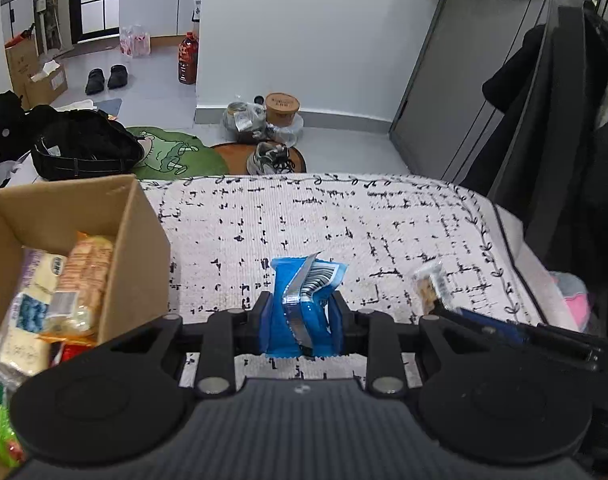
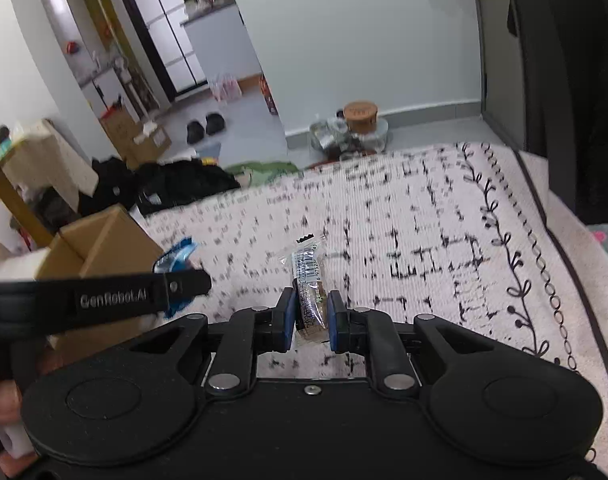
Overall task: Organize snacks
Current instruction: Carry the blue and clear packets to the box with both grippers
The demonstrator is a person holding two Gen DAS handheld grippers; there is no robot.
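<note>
**Both tools pinching snack packets above the patterned cloth**

Nearest the left wrist camera, the left tool (image 1: 300,322) has its blue pads pressed against a blue snack packet (image 1: 304,300), which stands upright between them with a silver seam and a barcode facing the lens. The print on it is too small to read. The tool points down at a slant over a white cloth with black marks (image 1: 344,216).

The right tool (image 2: 311,320) is squeezed nearly together on a slim clear-wrapped snack bar (image 2: 309,284), brown inside, with a barcode label whose digits are not legible. It too tilts downward over the cloth.

In the right wrist view the left tool's black side bears the writing "GenRobot.AI". A bit of a hand (image 2: 0,400) shows at the lower left edge.

A cardboard box (image 1: 136,248) stands at the left on the cloth, just beside the left tool. It holds several packets, among them an orange-wrapped one (image 1: 88,280) and a pale one (image 1: 32,300); their labels are blurred.
</note>
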